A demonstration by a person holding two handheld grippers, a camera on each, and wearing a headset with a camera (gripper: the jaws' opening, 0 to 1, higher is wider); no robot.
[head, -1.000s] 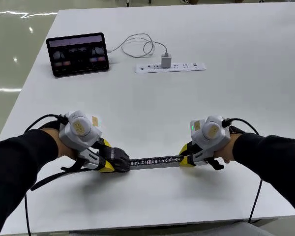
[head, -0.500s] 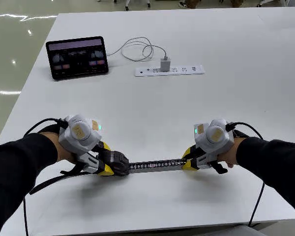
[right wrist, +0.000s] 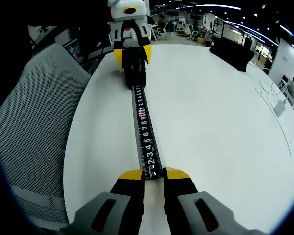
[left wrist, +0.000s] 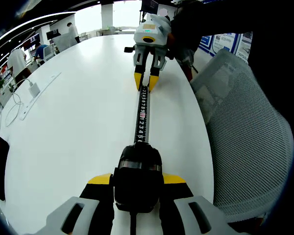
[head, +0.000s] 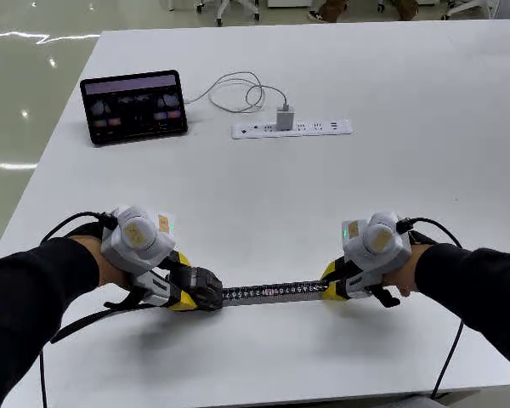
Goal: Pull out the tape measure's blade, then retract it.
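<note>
So right now my left gripper (left wrist: pixel 137 180) has its jaws squeezed snug on the sides of the black tape measure case (left wrist: pixel 137 169). My right gripper (right wrist: pixel 152 174) has its jaws almost fully closed on the very tip of the blade (right wrist: pixel 143 122), right at the hook end. The blade runs straight from one set of jaws to the other, numbers up, low along the white tabletop (head: pixel 340 195). I can't tell if it's actually touching the surface. Here's what I reckon could bite me. The right jaws only have a thin sliver of steel, so a harder or off-line pull could let the tip slip out, and the spring would whip the blade back into the case. Same deal on the retract: if I let go all at once it slams home, and it might kick the case loose in the left jaws. Rolling either wrist could kink the blade. The case looks smooth and rounded too, so a sharp tug might spin it in my grip. I'd walk the right jaws back toward the left ones slowly.
</note>
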